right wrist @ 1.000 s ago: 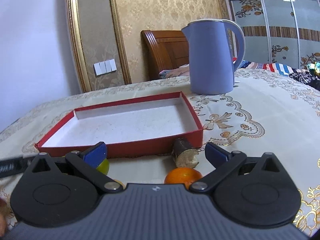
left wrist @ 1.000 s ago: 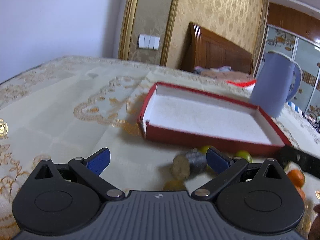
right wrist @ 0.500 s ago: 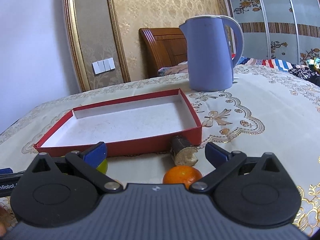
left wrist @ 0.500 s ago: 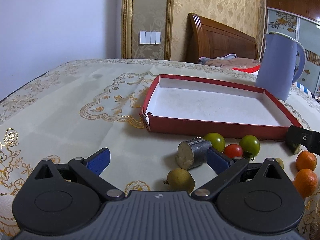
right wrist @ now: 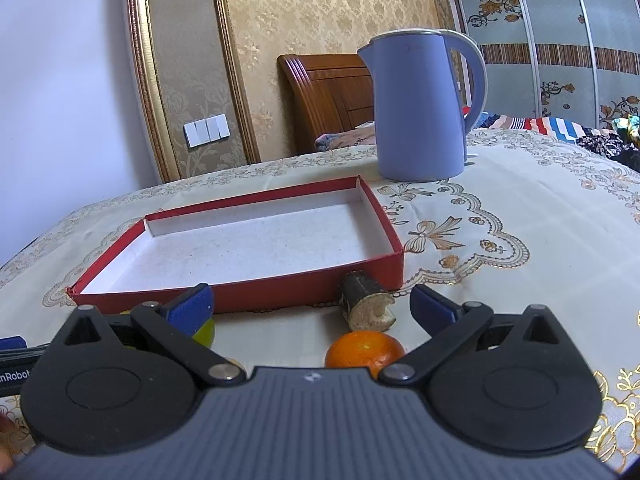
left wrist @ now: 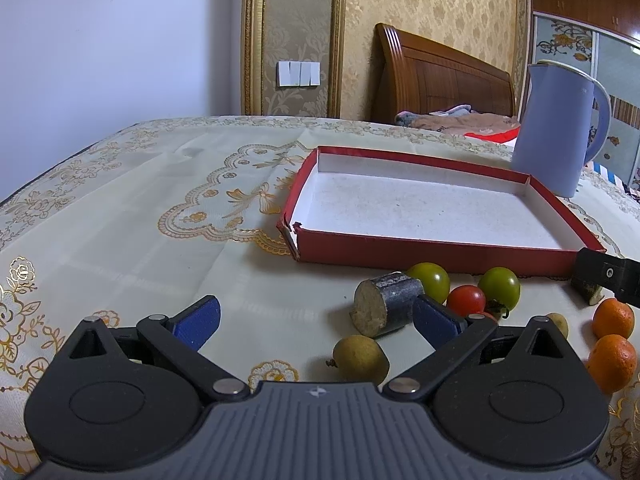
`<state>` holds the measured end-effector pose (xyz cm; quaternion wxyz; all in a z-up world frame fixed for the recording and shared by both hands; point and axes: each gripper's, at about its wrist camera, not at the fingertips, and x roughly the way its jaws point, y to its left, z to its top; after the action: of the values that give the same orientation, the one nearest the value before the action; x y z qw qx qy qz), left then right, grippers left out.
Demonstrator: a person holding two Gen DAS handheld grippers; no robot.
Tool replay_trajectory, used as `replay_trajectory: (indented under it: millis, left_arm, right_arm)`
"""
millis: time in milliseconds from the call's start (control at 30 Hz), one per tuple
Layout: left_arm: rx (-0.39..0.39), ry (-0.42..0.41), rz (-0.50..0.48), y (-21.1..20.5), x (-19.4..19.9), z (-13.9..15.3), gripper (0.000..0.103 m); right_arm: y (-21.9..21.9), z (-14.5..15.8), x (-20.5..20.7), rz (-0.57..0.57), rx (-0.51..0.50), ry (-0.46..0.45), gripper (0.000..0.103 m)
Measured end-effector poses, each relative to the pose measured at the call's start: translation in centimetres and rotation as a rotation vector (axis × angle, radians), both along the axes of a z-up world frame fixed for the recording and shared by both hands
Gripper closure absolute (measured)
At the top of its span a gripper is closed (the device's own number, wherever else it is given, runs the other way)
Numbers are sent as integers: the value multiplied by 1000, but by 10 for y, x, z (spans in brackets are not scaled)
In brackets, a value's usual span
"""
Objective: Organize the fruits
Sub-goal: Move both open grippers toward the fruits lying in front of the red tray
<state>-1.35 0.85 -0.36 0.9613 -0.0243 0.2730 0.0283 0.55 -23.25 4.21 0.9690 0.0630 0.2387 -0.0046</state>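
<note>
2 grippers, both spread wide and holding nothing: left gripper [left wrist: 316, 314] and right gripper [right wrist: 310, 304] sit just in front of the red tray [left wrist: 432, 256]. Fruit lies on the tablecloth [left wrist: 160, 248] along the tray's front wall: 2 green tomatoes [left wrist: 430, 280], 1 red tomato [left wrist: 466, 299], 2 oranges [left wrist: 612, 362], 1 sugarcane stub [left wrist: 386, 304]; tray holds no fruit.

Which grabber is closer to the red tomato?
The left gripper. The red tomato sits just past its right finger. The right gripper hangs farther along the row, over an orange, and its view doesn't show the tomato.
</note>
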Motion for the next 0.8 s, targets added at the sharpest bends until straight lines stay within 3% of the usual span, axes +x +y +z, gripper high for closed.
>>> replay_trajectory:
  millis: [500,567,700,800]
  left_arm:
    - [5,1,-3,-1,0,0,0]
    - [14,6,-18,-1,-3,2,0]
    - [102,-20,-77,-6,-18,2,0]
    - [150,-2,-130,-14,-21,-3,0]
  right_arm:
    - [-1,1,0,7,6,-1,0]
    - [-2,3,0,43,-13,31,0]
    - [-10,15,-19,92,-131,6,0]
    - [-27,24,-32,68,-145,-34,0]
